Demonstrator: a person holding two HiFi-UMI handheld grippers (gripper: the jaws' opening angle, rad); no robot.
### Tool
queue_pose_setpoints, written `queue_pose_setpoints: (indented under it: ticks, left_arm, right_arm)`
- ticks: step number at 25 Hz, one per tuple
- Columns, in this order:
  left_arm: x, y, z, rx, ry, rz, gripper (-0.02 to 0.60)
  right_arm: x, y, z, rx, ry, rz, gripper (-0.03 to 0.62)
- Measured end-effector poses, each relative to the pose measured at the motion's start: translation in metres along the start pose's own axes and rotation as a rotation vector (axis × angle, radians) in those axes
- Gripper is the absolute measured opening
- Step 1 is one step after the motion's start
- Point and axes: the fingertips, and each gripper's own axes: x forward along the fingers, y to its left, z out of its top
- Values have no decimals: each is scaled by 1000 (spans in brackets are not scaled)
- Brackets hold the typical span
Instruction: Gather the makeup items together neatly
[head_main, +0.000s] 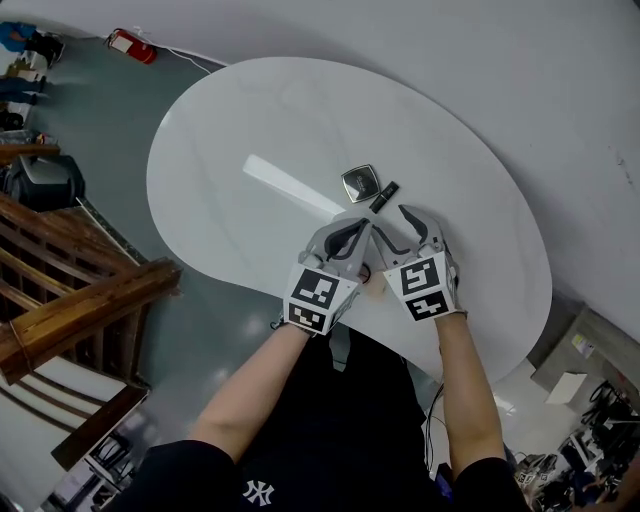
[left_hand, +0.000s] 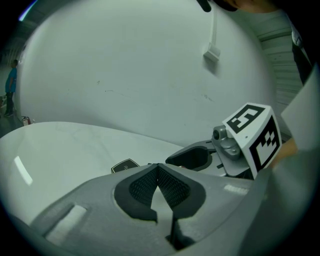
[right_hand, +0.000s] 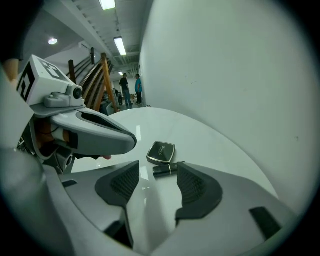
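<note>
Above the table's (head_main: 250, 120) near edge, the two grippers sit side by side. The left gripper (left_hand: 157, 167) has its jaws pressed together at the tips with nothing between them. The right gripper (right_hand: 158, 175) has its jaws spread and grips nothing. A dark tube (right_hand: 166, 169) lies on the table just beyond the right gripper's tips, in line with the gap. Just past the tube, about mid-table, a square compact (right_hand: 161, 152) lies flat and closed, close beside it.

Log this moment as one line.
left gripper: jaws shut, empty | right gripper: jaws open, empty, tips near black tube | black tube beside square compact on white table
</note>
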Motion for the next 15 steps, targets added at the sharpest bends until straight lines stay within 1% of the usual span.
queue_pose_setpoints:
  ticks: [6, 10, 15]
  left_arm:
    - [21, 9, -10, -29, 22, 27, 8]
    - [25, 17, -14, -47, 34, 39, 8]
    - [27, 24, -20, -61, 48, 49, 8]
  right_arm:
    - [26, -23, -14, -50, 49, 30, 279]
    - [42, -24, -15, -63, 74, 61, 327]
    - [56, -23, -19, -73, 105, 81, 351]
